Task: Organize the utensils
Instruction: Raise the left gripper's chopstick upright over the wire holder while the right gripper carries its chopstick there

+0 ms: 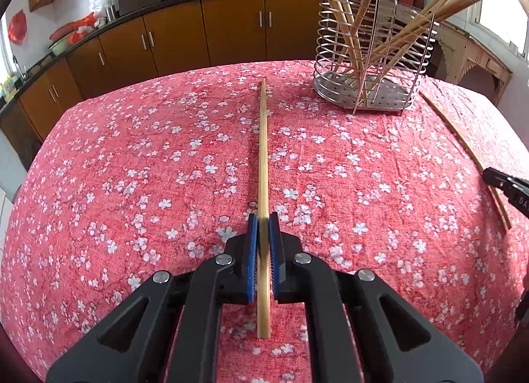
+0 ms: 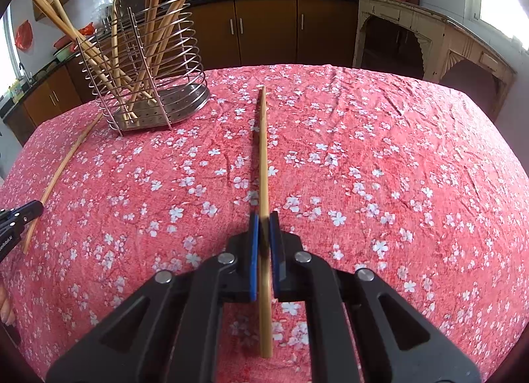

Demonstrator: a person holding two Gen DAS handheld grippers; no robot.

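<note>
Left gripper [image 1: 264,221] clamped on a chopstick [image 1: 263,158], blue pads [image 1: 252,234] pinching it near the thick end, thin tip running straight ahead just over the red floral tablecloth [image 1: 132,168]. Butt end poking back past the pads toward the camera.

Right gripper [image 2: 264,219] doing the same: closed tight on a second chopstick [image 2: 263,151], tip pointing dead ahead, back end sticking out behind the pads.

Wire utensil holder [image 1: 370,62] sitting ahead and to the right of the left gripper, ahead and to the left of the right one, already stuffed with a bunch of leaning wooden chopsticks [image 1: 413,36]. Upright on the cloth, well clear of both held tips.

Each gripper just peeking in at the edge of the other's view.
</note>
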